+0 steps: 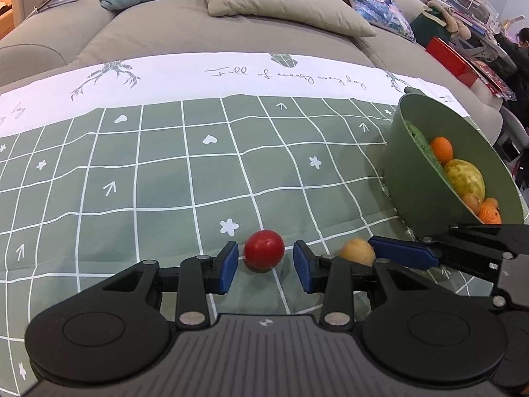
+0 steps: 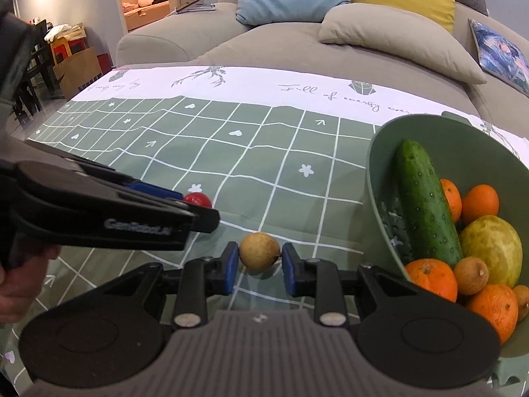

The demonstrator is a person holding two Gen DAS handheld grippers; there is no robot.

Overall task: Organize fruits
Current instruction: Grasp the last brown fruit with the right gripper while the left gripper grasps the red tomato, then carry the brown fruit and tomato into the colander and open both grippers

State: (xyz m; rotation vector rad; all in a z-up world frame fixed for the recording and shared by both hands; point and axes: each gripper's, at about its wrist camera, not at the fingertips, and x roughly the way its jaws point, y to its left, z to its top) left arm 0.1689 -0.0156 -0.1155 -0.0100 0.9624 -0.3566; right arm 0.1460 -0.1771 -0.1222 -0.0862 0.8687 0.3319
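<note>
A small red round fruit [image 1: 264, 249] lies on the green checked cloth, between the open fingers of my left gripper [image 1: 265, 263]; its blue pads stand a little apart from it. It also shows in the right wrist view [image 2: 198, 199]. A small tan round fruit [image 2: 259, 251] lies between the blue pads of my right gripper [image 2: 259, 266], which look to touch it on both sides. It shows in the left wrist view [image 1: 358, 251] too. A green bowl [image 2: 380, 178] at the right holds a cucumber [image 2: 426, 201], oranges and other fruit.
The green checked tablecloth [image 1: 165, 172] covers the table, with a white printed border at the far edge. A beige sofa with cushions [image 1: 281, 6] stands behind it. The left gripper's body [image 2: 99, 215] crosses the left side of the right wrist view.
</note>
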